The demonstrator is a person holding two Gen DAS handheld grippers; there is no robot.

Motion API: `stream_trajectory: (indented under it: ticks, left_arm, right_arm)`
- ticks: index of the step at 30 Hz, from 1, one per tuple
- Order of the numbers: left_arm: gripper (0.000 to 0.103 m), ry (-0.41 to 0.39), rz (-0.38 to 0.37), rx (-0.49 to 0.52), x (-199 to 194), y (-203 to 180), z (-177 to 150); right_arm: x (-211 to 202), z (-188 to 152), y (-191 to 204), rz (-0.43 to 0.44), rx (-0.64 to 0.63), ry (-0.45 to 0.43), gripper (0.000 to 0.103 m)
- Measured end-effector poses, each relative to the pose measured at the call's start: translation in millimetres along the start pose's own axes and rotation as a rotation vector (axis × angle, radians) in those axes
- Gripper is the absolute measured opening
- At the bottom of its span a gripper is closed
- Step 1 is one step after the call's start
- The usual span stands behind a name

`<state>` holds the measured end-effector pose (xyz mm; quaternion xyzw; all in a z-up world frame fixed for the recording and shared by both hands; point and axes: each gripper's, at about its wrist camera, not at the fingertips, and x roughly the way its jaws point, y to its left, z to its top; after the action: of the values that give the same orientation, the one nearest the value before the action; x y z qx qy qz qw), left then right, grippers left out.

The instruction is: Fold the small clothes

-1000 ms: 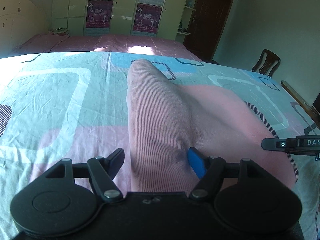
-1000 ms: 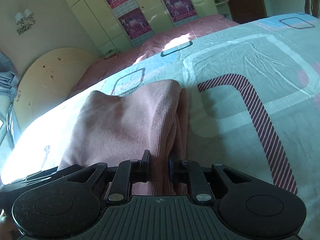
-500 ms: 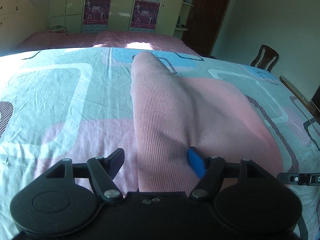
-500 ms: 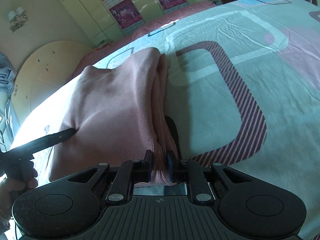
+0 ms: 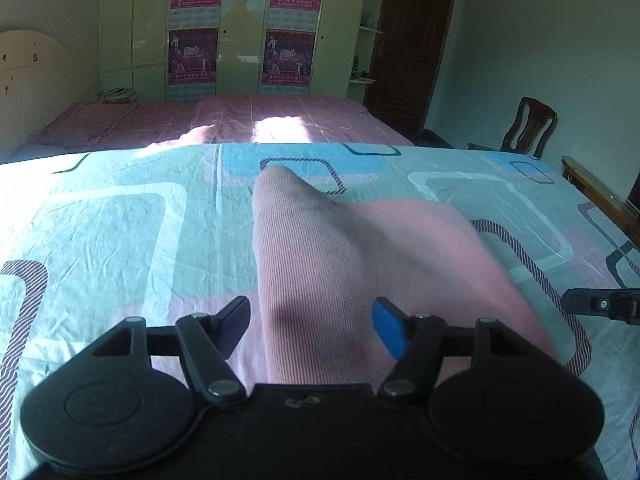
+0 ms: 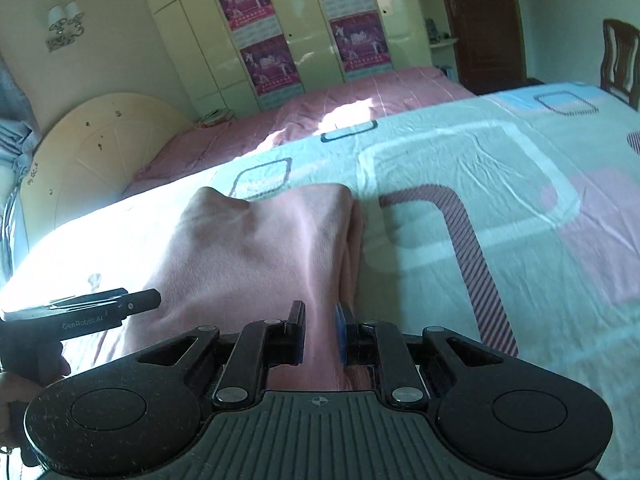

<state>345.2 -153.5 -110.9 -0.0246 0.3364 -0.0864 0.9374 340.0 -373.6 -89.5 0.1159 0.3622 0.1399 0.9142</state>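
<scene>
The bed (image 5: 100, 240) fills most of both views, covered by a wrinkled sheet printed with pale green, pink and blue rounded squares and striped purple outlines. Past its far edge lies a second bed (image 5: 240, 120) under a pink checked cover, with a patch of sun on it. Behind that stands a cream wardrobe (image 5: 240, 28) with four magenta posters on its doors, a dark brown door (image 5: 412, 40) to its right, and a wooden chair (image 5: 528, 128) near the right wall. A rounded cream headboard (image 6: 100, 152) shows on the left in the right wrist view.

The pink top (image 5: 360, 264), a ribbed knit, lies on the sheet and is raised at its near edge, so that it slopes away towards a point resting on the bed. In the right wrist view its right side is a doubled, folded edge.

The right gripper (image 6: 320, 328) is nearly shut, pinching the near edge of the top by that fold. The left gripper (image 5: 310, 322) stands at a middling width with its jaws closing; the top runs up between them, the blue pad (image 5: 386, 330) against the cloth and the dark one just beside its left edge, so I cannot tell that it grips. A hand (image 6: 24, 384) shows at the left edge of the right wrist view, around the left gripper's handle.
</scene>
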Motion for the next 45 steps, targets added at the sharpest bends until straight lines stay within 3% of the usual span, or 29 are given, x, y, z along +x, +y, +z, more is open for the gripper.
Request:
stream_trajectory:
  ticks: [6,10,13,17,21,23,25,31,36,39,43,45]
  left_arm:
    - [0.066,-0.017,-0.014,0.017,10,-13,14]
    - [0.066,0.016,0.012,0.038,32,-15,11]
    - [0.069,0.057,0.041,0.027,46,-7,2]
    - [0.071,0.08,0.0,-0.035,52,7,-8]
    - [0.07,0.084,-0.007,-0.05,50,9,-5]
    - [0.069,0.059,-0.017,-0.082,44,12,4]
    - [0.068,0.034,-0.014,-0.088,45,14,15]
    - [0.056,0.008,0.004,-0.072,74,10,41]
    - [0.058,0.038,0.039,-0.072,102,15,40]
    - [0.063,0.043,0.034,-0.108,108,24,31]
    - [0.068,0.053,0.018,-0.173,108,33,29]
    - [0.066,0.03,0.028,-0.133,104,28,33]
  right_arm:
    - [42,12,23,0.02,-0.03,0.022,0.015]
    - [64,15,28,0.011,-0.051,0.038,0.015]
    - [76,10,21,-0.028,-0.077,0.05,0.015]
    - [90,-7,2,-0.086,-0.091,0.094,0.014]
    - [87,-3,1,-0.072,-0.088,0.089,0.014]
    - [75,7,-4,-0.029,-0.034,0.05,0.015]
    - [71,19,0,-0.039,-0.07,0.008,0.015]
    - [100,52,8,-0.055,-0.086,-0.028,0.015]
    - [135,62,8,-0.104,-0.111,-0.03,0.015]
    - [158,55,0,-0.177,-0.144,0.001,0.015]
    - [163,49,-10,-0.171,-0.11,-0.005,0.015]
    - [157,53,-7,-0.161,-0.113,-0.029,0.015]
